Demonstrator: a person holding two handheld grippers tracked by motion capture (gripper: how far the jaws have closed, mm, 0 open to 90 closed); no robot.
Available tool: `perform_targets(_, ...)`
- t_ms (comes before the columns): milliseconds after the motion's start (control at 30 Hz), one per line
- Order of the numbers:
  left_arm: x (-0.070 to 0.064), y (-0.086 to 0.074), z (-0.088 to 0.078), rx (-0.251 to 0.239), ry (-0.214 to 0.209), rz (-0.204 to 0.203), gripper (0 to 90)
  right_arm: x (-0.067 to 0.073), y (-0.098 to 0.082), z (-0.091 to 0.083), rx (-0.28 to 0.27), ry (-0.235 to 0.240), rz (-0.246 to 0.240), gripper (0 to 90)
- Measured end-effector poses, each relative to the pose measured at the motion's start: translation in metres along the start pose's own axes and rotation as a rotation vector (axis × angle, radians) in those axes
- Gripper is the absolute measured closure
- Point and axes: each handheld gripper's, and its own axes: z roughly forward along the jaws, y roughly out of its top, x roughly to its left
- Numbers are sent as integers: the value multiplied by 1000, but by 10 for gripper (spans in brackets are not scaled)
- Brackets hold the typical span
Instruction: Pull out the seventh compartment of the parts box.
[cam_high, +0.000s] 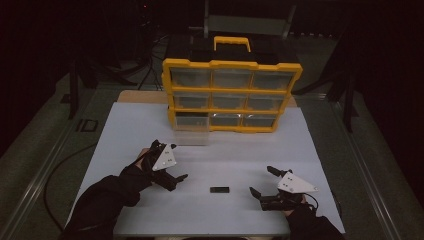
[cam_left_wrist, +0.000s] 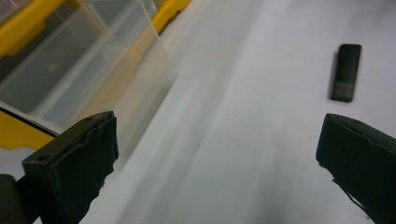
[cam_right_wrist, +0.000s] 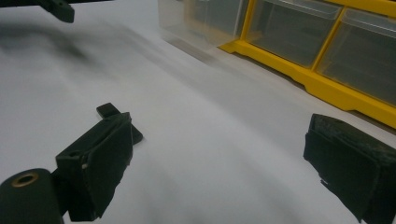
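A: Progress first, taking the biggest thing. Your yellow organiser (cam_high: 231, 95) stands upright at the far side of the white table (cam_high: 125, 130), and its lower-left clear drawer (cam_high: 191, 131) is pulled out toward you, so I judge a compartment is ready to receive something. As far as the pictures show, that drawer looks empty.

B: And the part itself?

A: The small black stick (cam_high: 219, 190), flat and oblong, perhaps a USB drive, lies alone on the bare table between your two grippers, well apart from the organiser. Nothing touches it. So the pick-up is not yet done, and neither is the carry to the drawer or closing it.

B: What are my tools doing?

A: Your left gripper (cam_high: 176, 178) has its jaws spread wide and grips nothing; in the left gripper view the stick (cam_left_wrist: 346, 72) sits beyond the right-hand jaw, off the line between them. Your right gripper (cam_high: 261, 181) is equally wide apart and empty; in the right gripper view the stick (cam_right_wrist: 112, 112) peeks out from behind the left-hand jaw, close by, though I can't tell whether it touches.

B: Which one is better placed?

A: Either could reach; to my eye the right sits a touch nearer.
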Motion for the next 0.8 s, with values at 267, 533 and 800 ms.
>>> perform_targets(267,-2,-10,-1,-4,0,-25,0,0,0,0,0,-1,-1,82)
perform_targets(533,-8,-21,2,-8,5,-45,0,0,0,0,0,-2,0,81)
perform_targets(800,-9,-30,0,-30,-15,-75,0,-1,0,-1,1,-5,-7,81)
